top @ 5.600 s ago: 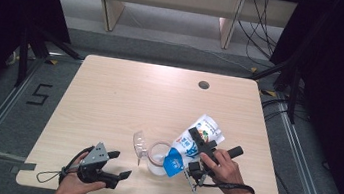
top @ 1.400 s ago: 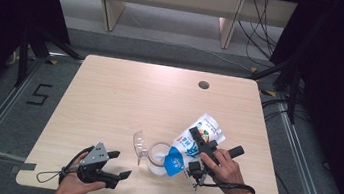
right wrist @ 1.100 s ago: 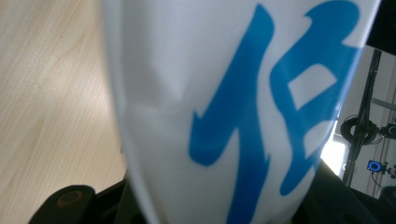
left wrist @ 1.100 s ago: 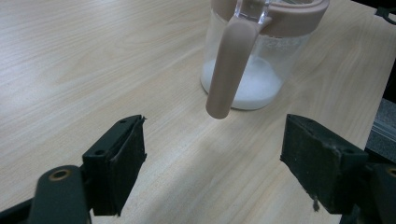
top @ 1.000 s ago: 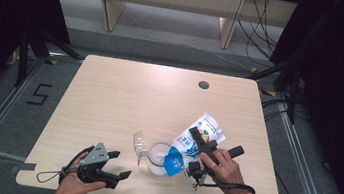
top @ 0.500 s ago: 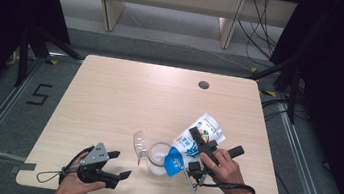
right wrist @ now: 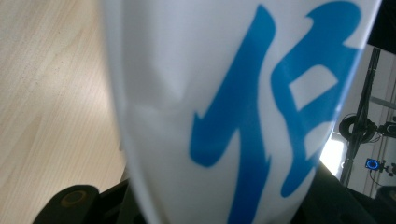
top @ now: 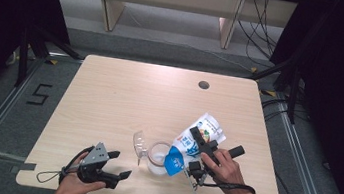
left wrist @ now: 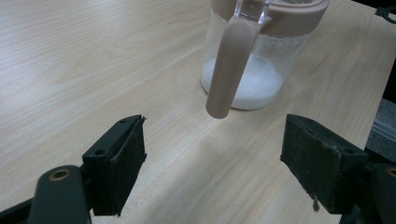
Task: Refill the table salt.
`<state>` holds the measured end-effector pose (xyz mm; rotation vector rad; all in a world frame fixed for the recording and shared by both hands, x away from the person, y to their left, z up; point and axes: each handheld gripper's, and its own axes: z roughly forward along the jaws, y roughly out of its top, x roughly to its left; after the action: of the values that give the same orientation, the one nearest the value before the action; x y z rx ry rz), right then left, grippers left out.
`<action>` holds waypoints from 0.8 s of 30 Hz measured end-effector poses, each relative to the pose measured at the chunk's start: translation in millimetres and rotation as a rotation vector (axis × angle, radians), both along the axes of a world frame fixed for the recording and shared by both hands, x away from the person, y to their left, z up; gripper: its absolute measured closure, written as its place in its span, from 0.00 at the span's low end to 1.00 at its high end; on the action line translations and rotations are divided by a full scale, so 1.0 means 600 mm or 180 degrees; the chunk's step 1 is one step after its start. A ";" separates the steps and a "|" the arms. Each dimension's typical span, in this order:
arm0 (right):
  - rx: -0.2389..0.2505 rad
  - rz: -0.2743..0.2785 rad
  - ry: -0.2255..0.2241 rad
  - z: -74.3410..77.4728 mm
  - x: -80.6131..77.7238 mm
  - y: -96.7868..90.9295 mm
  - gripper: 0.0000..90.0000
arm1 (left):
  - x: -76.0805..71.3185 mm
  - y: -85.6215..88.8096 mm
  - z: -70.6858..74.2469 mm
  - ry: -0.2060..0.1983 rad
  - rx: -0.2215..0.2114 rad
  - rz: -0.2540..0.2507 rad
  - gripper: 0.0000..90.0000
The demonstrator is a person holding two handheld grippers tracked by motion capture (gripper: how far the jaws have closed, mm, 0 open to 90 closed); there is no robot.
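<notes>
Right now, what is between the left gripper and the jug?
Nothing but bare table. In the left gripper view, the left gripper has open jaws facing the jug, with wood between.

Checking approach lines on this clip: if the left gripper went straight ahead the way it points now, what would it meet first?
Most likely the jug: its pink handle hangs almost centred ahead of the left gripper, whose jaws stand open with bare table between them. Depth is hard to judge.
</notes>
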<state>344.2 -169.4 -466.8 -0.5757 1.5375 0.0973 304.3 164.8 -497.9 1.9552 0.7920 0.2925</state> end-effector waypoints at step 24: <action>0.0044 -0.0042 0.0001 -0.001 -0.002 -0.001 0.75 | 0.000 0.000 0.000 -0.0002 0.0000 -0.0003 0.24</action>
<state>342.7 -170.2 -467.5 -0.5544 1.5395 0.0977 304.3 164.7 -497.8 1.9553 0.7906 0.2927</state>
